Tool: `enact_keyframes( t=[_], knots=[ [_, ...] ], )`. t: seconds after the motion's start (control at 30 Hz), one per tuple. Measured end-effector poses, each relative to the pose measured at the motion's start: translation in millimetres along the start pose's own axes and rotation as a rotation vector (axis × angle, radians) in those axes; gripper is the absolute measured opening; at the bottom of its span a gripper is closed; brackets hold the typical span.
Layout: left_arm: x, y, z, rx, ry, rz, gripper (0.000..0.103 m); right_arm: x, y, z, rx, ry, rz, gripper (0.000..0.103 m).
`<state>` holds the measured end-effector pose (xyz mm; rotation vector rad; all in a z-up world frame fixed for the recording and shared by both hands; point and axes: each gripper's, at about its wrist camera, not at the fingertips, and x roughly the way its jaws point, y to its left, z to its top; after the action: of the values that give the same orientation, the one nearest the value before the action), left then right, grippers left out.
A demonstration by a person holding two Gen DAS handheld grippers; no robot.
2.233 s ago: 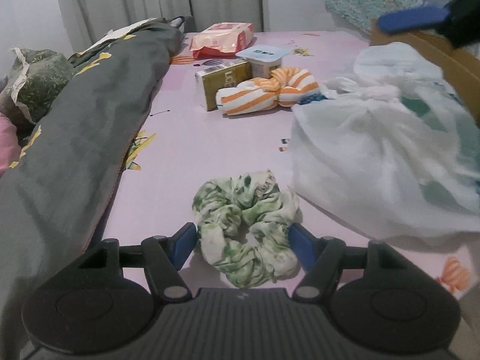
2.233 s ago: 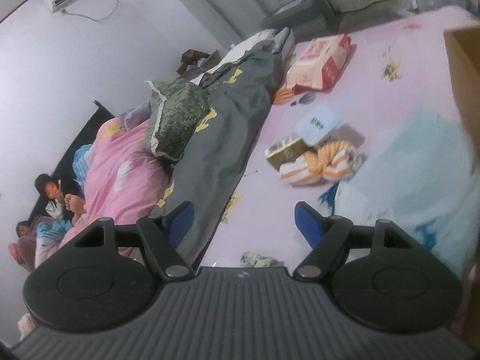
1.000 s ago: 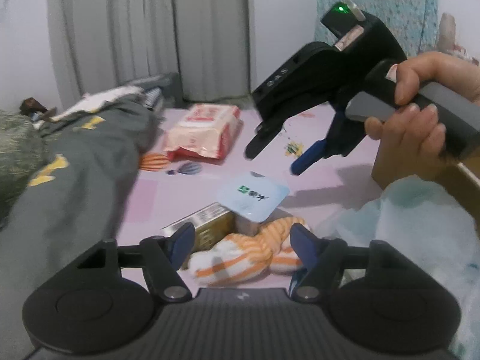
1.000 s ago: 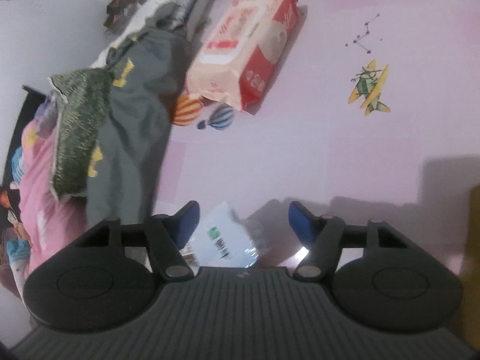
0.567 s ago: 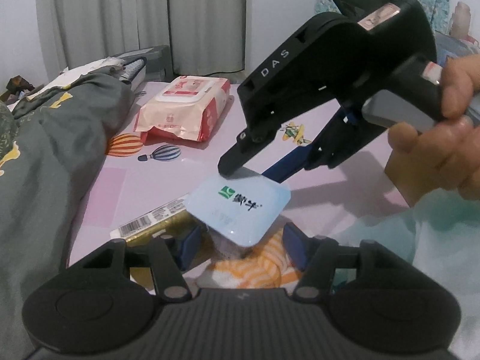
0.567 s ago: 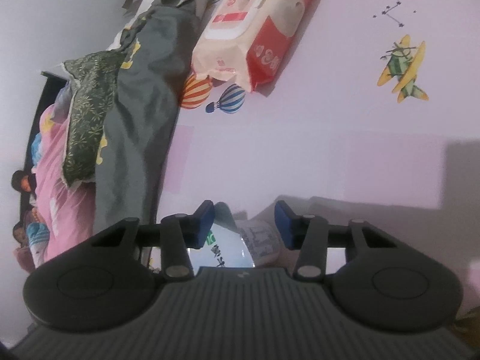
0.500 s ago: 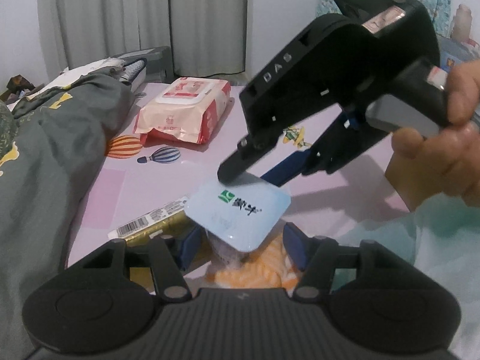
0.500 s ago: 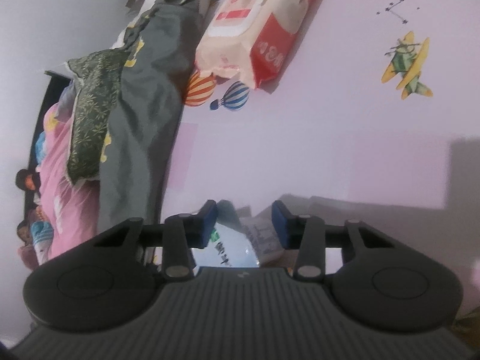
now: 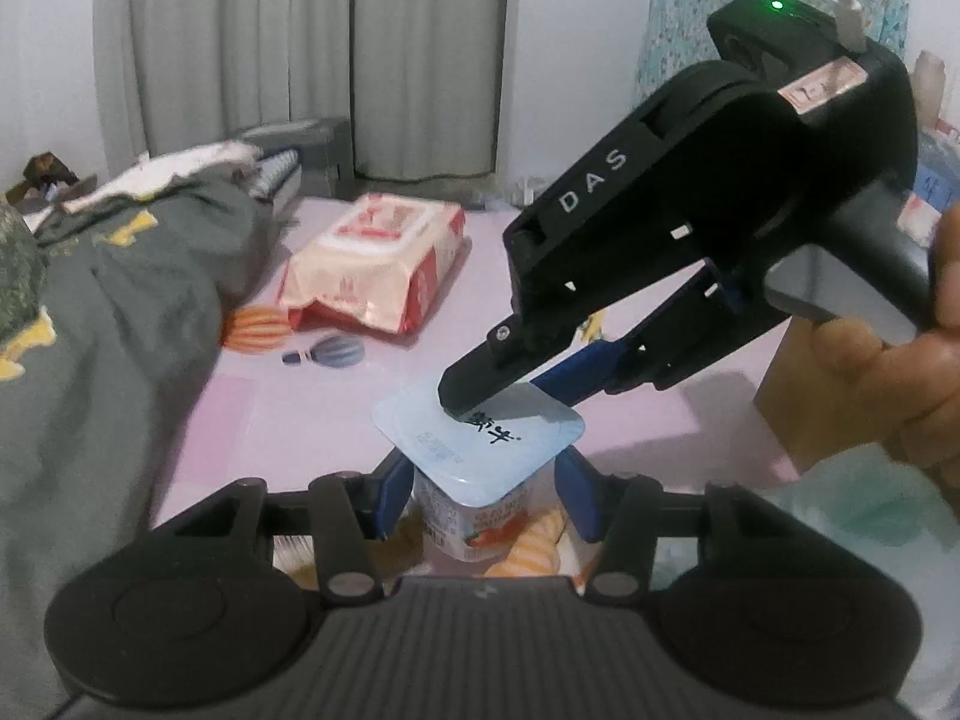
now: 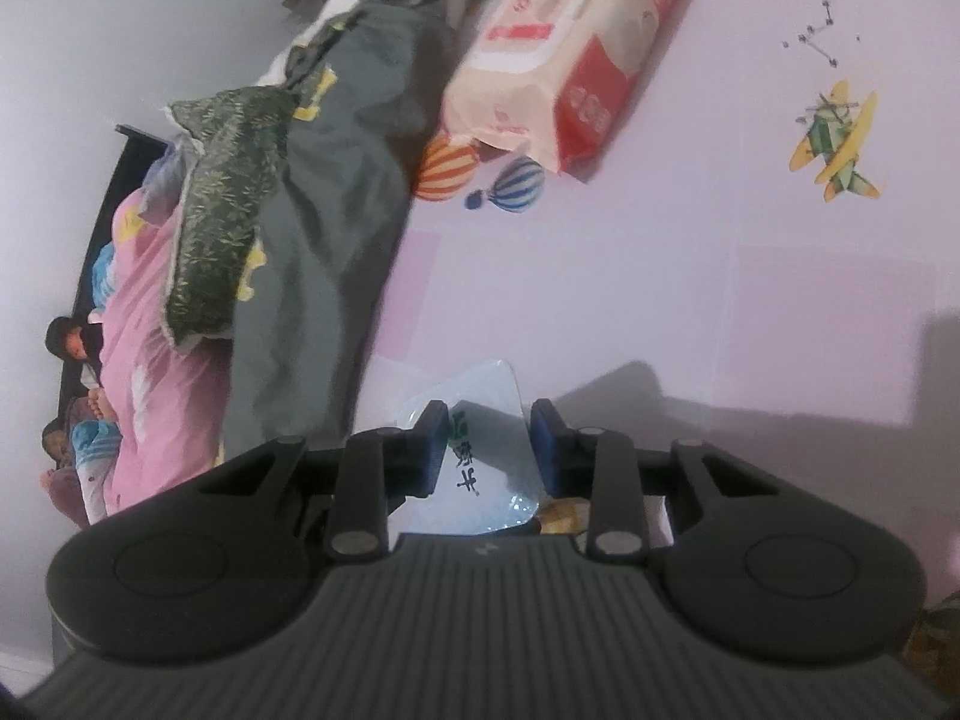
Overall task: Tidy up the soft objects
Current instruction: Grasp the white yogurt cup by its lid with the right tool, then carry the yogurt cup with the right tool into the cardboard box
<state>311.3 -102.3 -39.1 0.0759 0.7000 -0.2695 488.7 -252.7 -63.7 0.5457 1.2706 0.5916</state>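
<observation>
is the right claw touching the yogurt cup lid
Touching. In the left wrist view, the black tip of the right claw rests on the pale blue foil lid of the yogurt cup, with no gap showing between them.

Yogurt cup (image 9: 474, 483) now seemingly between both grippers.

Pale-blue-lidded yogurt cup (image 9: 480, 450); pink, balloon-printed sheet (image 10: 660, 240); blue-tipped black tongs (image 9: 483, 495).

right gripper (image 9: 510, 387) | black body, "DAS" lettering, green LED, blue jaws
</observation>
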Motion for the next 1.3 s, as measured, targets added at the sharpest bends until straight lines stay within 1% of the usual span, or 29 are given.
enact_keyframes(
  t=[0.27, 0.43, 0.53, 0.67, 0.77, 0.9, 1.0, 1.07, 1.2, 1.3],
  knots=[
    [-56.6, -14.3, 14.3, 0.04, -0.122, 0.002, 0.054, -52.0, 30.9, -23.6, -0.051, -0.079, 0.062, 0.03],
    [-93.5, -34.6, 18.9, 0.068, -0.18, -0.041, 0.053, -98.2, 41.7, -53.2, -0.066, -0.151, 0.089, 0.03],
    [-116.1, -55.7, 17.8, 0.104, -0.208, -0.087, 0.054, -132.4, 42.9, -78.5, -0.065, -0.205, 0.088, 0.03],
    [-139.2, -90.0, 16.4, 0.142, -0.224, -0.188, 0.054, -186.2, 32.2, -121.2, -0.04, -0.274, 0.061, 0.03],
    [-153.9, -122.0, 11.7, 0.182, -0.225, -0.269, 0.053, -227.7, 16.7, -157.4, -0.003, -0.33, 0.031, 0.03],
    [-166.8, -163.8, 2.1, 0.206, -0.182, -0.382, 0.054, -277.2, -13.5, -211.6, 0.07, -0.394, 0.005, 0.031],
    [-167.2, -191.1, -8.7, 0.225, -0.114, -0.456, 0.054, -302.3, -40.3, -250.9, 0.135, -0.425, -0.007, 0.031],
    [-163.3, -207.2, -16.8, 0.236, -0.062, -0.489, 0.054, -312.9, -58.9, -274.0, 0.181, -0.436, -0.008, 0.032],
    [-153.3, -231.8, -33.8, 0.262, 0.016, -0.517, 0.054, -319.6, -101.3, -310.5, 0.299, -0.434, 0.022, 0.033],
    [-145.5, -245.7, -50.6, 0.303, 0.057, -0.504, 0.054, -314.8, -127.6, -327.6, 0.36, -0.421, 0.033, 0.033]
  ],
)
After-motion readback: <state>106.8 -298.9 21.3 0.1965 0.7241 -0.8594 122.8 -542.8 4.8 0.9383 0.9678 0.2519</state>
